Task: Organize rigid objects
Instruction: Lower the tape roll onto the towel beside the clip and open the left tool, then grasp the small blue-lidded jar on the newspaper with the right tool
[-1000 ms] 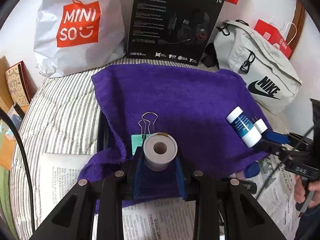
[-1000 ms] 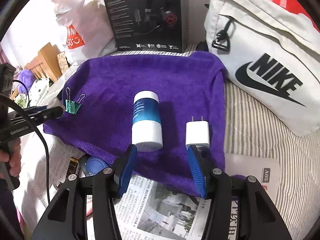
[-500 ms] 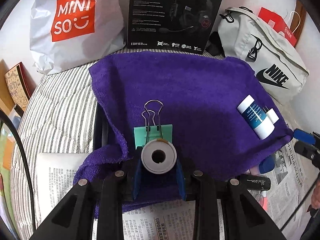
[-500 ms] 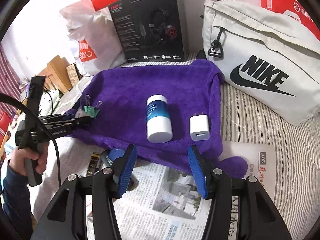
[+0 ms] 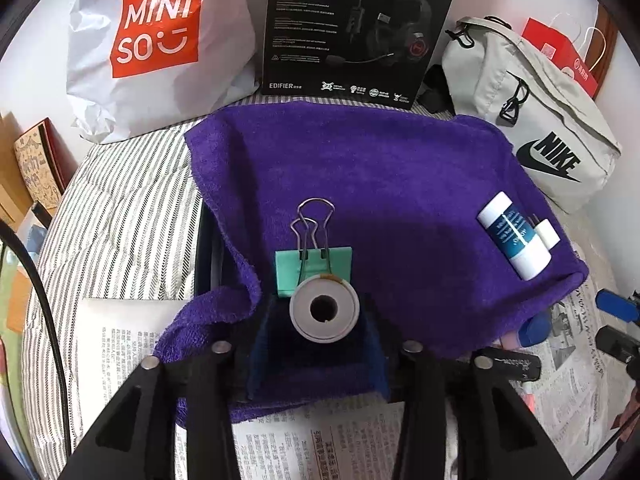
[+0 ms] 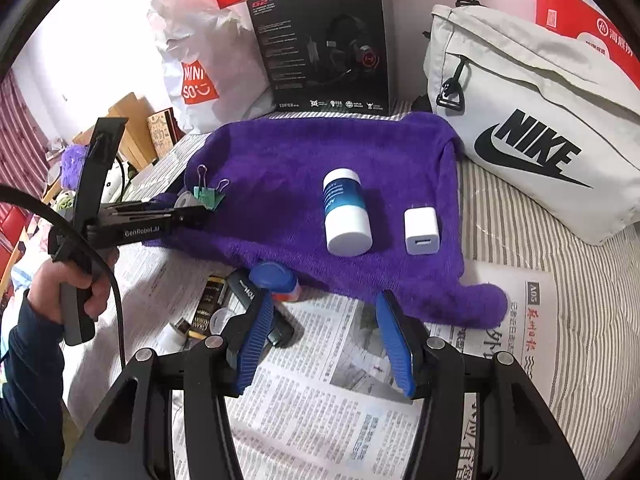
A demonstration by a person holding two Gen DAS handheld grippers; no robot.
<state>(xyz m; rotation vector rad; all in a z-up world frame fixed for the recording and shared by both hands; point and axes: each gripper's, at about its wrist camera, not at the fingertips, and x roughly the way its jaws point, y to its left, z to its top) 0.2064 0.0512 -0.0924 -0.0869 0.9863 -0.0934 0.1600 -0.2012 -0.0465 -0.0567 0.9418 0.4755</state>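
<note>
My left gripper is shut on a white spool with a hole through its middle, held just over the near edge of the purple towel. A green binder clip lies on the towel right beyond the spool. A blue-and-white bottle and a white charger plug lie side by side on the towel. My right gripper is open and empty over the newspaper, short of the towel. The left gripper also shows in the right wrist view.
A black headset box, a Miniso bag and a grey Nike bag stand behind the towel. A blue cap, a black tube and small items lie on the newspaper at the towel's near edge.
My left gripper has pulled back with the spool, so the binder clip shows fully. My right gripper has drawn back and risen from the bottle and plug to over the newspaper.
</note>
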